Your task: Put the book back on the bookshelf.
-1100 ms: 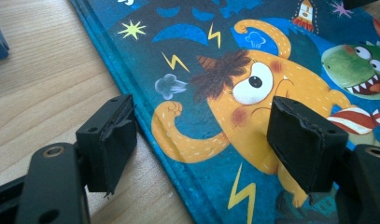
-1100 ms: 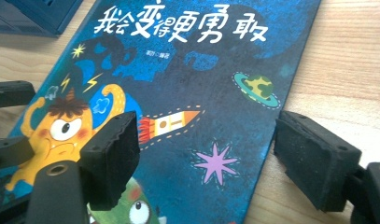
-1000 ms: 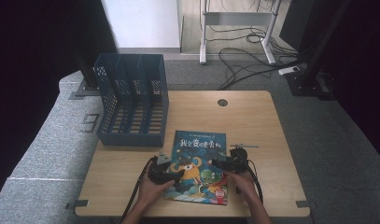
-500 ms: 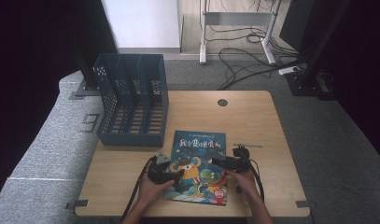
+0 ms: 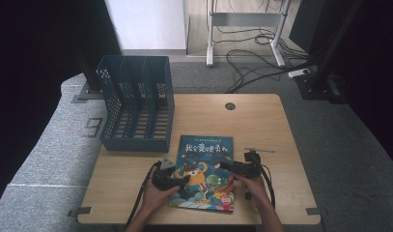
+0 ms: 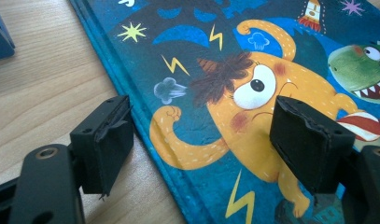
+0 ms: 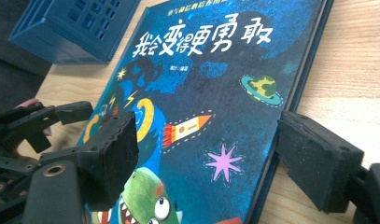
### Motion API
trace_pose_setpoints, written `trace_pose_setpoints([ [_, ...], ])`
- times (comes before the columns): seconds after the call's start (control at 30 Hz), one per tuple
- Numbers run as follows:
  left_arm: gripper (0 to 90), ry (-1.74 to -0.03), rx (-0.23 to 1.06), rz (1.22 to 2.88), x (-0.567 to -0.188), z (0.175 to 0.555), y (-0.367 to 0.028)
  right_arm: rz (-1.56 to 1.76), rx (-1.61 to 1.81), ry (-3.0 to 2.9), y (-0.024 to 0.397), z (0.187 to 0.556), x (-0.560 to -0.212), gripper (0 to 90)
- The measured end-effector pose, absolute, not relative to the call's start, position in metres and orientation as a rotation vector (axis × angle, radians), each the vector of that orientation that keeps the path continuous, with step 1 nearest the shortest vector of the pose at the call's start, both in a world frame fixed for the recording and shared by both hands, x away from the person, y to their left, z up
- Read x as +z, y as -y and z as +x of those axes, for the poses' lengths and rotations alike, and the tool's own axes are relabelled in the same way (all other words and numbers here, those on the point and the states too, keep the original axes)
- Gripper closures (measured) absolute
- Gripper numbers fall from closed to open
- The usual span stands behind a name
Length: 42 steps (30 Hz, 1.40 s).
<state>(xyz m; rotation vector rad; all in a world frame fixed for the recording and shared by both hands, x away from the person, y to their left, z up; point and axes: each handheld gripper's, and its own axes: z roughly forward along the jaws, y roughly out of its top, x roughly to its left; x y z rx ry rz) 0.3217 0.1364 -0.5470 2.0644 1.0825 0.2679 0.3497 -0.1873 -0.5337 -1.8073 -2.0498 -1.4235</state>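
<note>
- Both grippers, left gripper [image 5: 180, 178] and right gripper [image 5: 229, 166], jaws apart, straddle book [image 5: 203, 169] edges near surface [image 5: 261, 121] front edge.
- Risk: thin flat book slips; pads scrape surface.

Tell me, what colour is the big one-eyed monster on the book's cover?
Orange-yellow monster, with a brown tuft, on the blue book; clearest in the left gripper view.

Book [image 5: 204, 171] before file rack [image 5: 136, 103]

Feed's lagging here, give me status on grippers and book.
Left gripper open, straddling the picture book's left edge. Right gripper open over its right edge. Book flat on table. Blue file rack clear behind.
</note>
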Motion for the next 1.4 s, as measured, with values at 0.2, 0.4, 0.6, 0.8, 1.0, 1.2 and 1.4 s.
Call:
trace_pose_setpoints([
  [0.2,20.9,-1.086,0.258,2.057,-0.547,0.322,-0.137,-1.798,-1.444,2.033,0.189,0.349,-0.532,20.6],
  [0.4,19.8,-1.090,0.243,2.048,-0.547,0.323,-0.138,-1.778,-1.479,2.012,0.190,0.348,-0.528,19.9],
  [0.6,19.8,-1.089,0.242,2.047,-0.547,0.323,-0.139,-1.760,-1.494,1.999,0.191,0.348,-0.528,20.1],
  [0.8,19.8,-1.084,0.256,2.059,-0.547,0.322,-0.137,-1.772,-1.463,2.035,0.189,0.348,-0.531,20.1],
  [1.0,19.7,-1.077,0.270,2.081,-0.546,0.321,-0.136,-1.785,-1.448,2.048,0.188,0.350,-0.536,20.7],
  [1.2,19.6,-1.062,0.259,2.110,-0.545,0.321,-0.136,-1.793,-1.438,2.035,0.190,0.352,-0.539,21.5],
  [1.4,19.8,-1.057,0.239,2.117,-0.543,0.320,-0.139,-1.807,-1.422,2.048,0.189,0.353,-0.541,23.2],
])
